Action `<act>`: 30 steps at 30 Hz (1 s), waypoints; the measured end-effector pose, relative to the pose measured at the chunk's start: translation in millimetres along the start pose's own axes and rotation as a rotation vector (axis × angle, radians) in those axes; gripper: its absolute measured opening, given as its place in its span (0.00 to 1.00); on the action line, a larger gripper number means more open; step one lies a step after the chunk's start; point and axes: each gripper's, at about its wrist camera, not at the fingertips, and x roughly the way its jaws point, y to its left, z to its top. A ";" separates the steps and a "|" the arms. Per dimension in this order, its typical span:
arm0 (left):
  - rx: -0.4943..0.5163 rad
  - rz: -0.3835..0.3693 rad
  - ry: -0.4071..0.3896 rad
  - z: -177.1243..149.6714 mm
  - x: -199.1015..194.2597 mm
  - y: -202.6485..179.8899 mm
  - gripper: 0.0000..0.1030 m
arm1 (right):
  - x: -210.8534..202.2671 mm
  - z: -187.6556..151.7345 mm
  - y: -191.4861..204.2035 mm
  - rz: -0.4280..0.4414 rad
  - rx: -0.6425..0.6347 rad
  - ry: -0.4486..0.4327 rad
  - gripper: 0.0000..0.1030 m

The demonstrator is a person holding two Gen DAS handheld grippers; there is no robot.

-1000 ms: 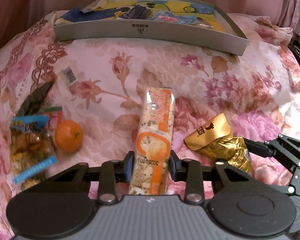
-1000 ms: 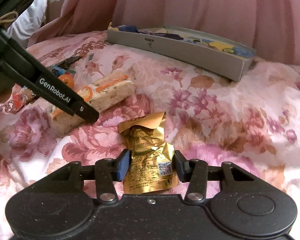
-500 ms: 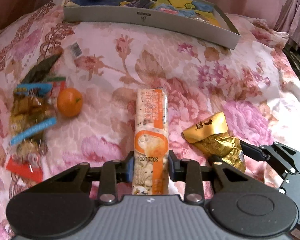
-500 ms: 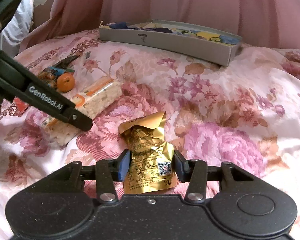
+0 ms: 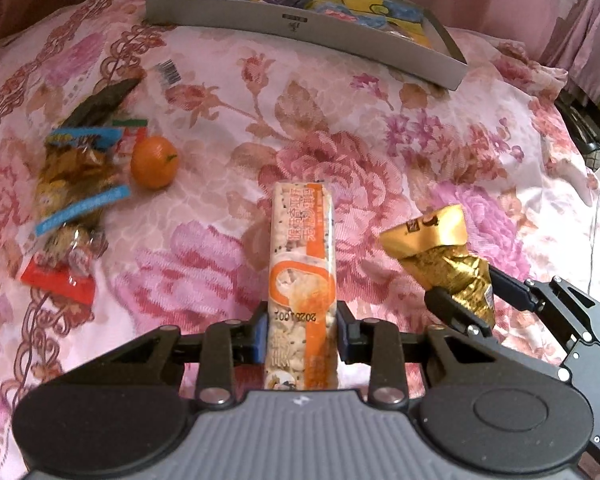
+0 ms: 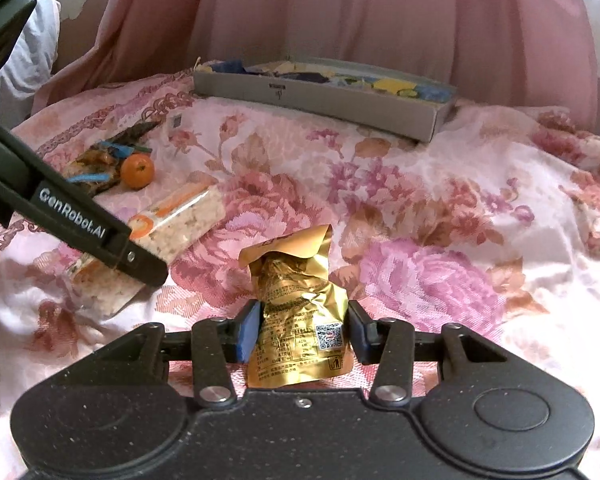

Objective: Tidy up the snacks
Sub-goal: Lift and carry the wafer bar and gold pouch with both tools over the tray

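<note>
In the left wrist view, the left gripper [image 5: 300, 330] is clamped on a long clear-and-orange packet of crackers [image 5: 302, 276], gripped near one end so the rest points forward, probably toward the shallow grey box [image 5: 300, 28] at the far edge of the floral bedspread [image 5: 228, 128]. A small orange [image 5: 154, 162] and mixed wrapped sweets [image 5: 74, 200] lie apart to the left.

In the right wrist view, the right gripper [image 6: 302, 330] pinches a crumpled gold foil pouch [image 6: 296, 308] around its middle. The way to the grey box looks clear.

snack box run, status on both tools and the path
Left tool shut on cracker pack. Right tool shut on gold pouch. Path to gray box looks clear.
</note>
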 end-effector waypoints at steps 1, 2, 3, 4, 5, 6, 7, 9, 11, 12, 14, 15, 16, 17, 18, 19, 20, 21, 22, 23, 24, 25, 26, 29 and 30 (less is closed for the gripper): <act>-0.009 -0.004 0.001 -0.8 -1.5 1.4 0.34 | -1.3 0.3 0.9 -0.005 -0.003 -0.007 0.46; -0.016 -0.006 0.002 -1.4 -2.9 2.3 0.34 | -2.4 0.5 1.4 -0.009 -0.004 -0.014 0.46; -0.021 -0.007 0.001 -1.9 -4.1 2.8 0.34 | -3.5 1.0 1.6 -0.011 -0.002 -0.021 0.46; -0.022 -0.007 0.000 -2.1 -5.7 3.5 0.34 | -4.5 1.6 1.7 -0.013 0.000 -0.027 0.46; -0.022 -0.009 -0.004 -2.1 -7.2 4.0 0.34 | -5.7 2.2 1.7 -0.014 0.001 -0.034 0.46; -0.021 -0.009 -0.013 -2.0 -9.1 4.5 0.34 | -7.0 3.0 1.7 -0.015 0.001 -0.042 0.46; -0.018 -0.008 -0.022 -1.7 -11.3 4.9 0.34 | -8.9 3.7 2.1 -0.017 0.003 -0.050 0.46; -0.011 -0.007 -0.043 -0.5 -15.9 5.2 0.34 | -11.1 5.3 1.6 -0.018 0.008 -0.064 0.46; -0.012 -0.010 -0.062 2.1 -21.0 5.4 0.34 | -12.9 7.4 0.9 -0.015 0.019 -0.077 0.46; -0.015 -0.013 -0.073 4.1 -24.2 5.9 0.34 | -13.9 8.5 1.1 -0.013 0.024 -0.084 0.46; -0.023 -0.024 -0.093 8.9 -30.4 7.6 0.34 | -16.4 11.6 2.1 -0.010 0.025 -0.102 0.46; -0.027 -0.028 -0.102 11.5 -33.7 8.5 0.34 | -17.9 13.7 2.7 -0.008 0.022 -0.113 0.46; -0.027 -0.032 -0.115 15.4 -38.4 9.7 0.34 | -19.4 16.2 3.0 -0.006 0.020 -0.124 0.46; -0.024 -0.035 -0.127 19.1 -42.6 10.8 0.34 | -21.0 18.9 3.1 -0.004 0.020 -0.135 0.46; -0.018 -0.037 -0.140 23.4 -47.1 11.9 0.34 | -22.9 22.0 2.8 -0.002 0.020 -0.148 0.46; -0.011 -0.036 -0.155 28.5 -52.2 13.1 0.34 | -25.1 25.6 2.1 -0.003 0.021 -0.161 0.46; -0.004 -0.033 -0.171 34.7 -57.6 14.1 0.34 | -27.5 30.7 1.4 -0.004 0.023 -0.180 0.46; 0.001 -0.033 -0.183 41.0 -62.4 14.9 0.34 | -29.8 35.7 0.1 -0.007 0.029 -0.196 0.46; 0.004 -0.036 -0.198 49.7 -68.4 16.3 0.34 | -31.5 41.9 -1.9 -0.007 0.038 -0.213 0.46; 0.001 -0.036 -0.212 56.9 -73.8 17.4 0.34 | -32.7 47.7 -4.0 -0.006 0.044 -0.224 0.46; -0.003 -0.035 -0.225 64.2 -78.6 17.8 0.34 | -33.6 54.1 -6.2 -0.006 0.050 -0.233 0.46; -0.003 -0.033 -0.239 73.5 -84.5 17.7 0.34 | -34.2 60.5 -8.0 -0.007 0.054 -0.242 0.46; 0.000 -0.029 -0.251 80.7 -88.3 17.1 0.34 | -34.2 67.5 -10.6 -0.009 0.056 -0.249 0.46; 0.026 -0.013 -0.284 103.3 -94.9 12.5 0.34 | -31.7 88.8 -16.1 -0.016 0.062 -0.267 0.46; 0.032 -0.011 -0.293 109.7 -95.5 11.1 0.34 | -30.6 94.3 -17.5 -0.018 0.064 -0.275 0.46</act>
